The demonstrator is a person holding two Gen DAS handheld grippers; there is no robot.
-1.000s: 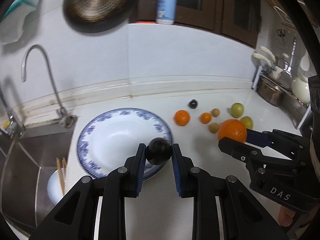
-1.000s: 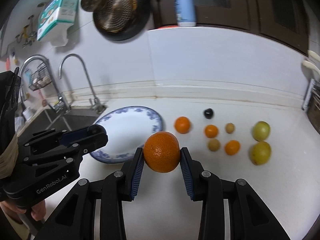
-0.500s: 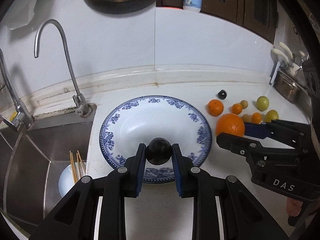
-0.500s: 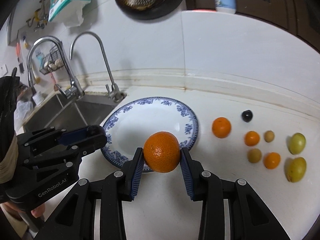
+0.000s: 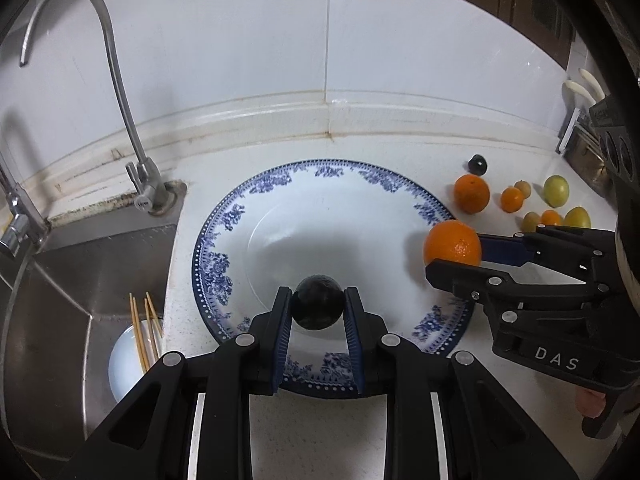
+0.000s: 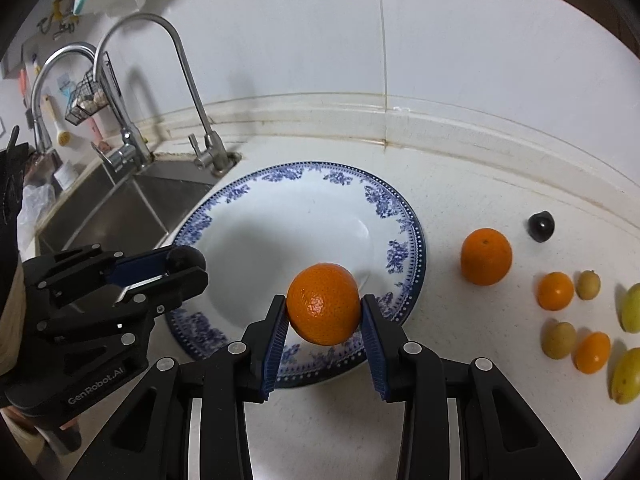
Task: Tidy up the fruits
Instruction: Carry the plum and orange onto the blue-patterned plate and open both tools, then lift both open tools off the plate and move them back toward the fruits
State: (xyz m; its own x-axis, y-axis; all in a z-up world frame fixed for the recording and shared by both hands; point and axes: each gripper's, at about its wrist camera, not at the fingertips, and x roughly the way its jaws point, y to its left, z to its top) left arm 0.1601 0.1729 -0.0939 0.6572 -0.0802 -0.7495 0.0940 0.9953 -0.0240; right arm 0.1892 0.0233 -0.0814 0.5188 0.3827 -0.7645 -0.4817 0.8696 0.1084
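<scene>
Left wrist view: the left gripper (image 5: pixel 318 312) clamps a dark round fruit (image 5: pixel 317 301) over the near side of the blue-patterned plate (image 5: pixel 430 212).

Right wrist view: the right gripper (image 6: pixel 324 322) pinches a large orange (image 6: pixel 323 303) above the plate's near right rim; loose fruits (image 6: pixel 485 256) sit on the counter (image 6: pixel 460 196) to the right.

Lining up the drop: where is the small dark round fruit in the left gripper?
The small dark round fruit sits clamped in the left gripper, over the near part of the blue-patterned white plate, with the large orange to its right.
</scene>
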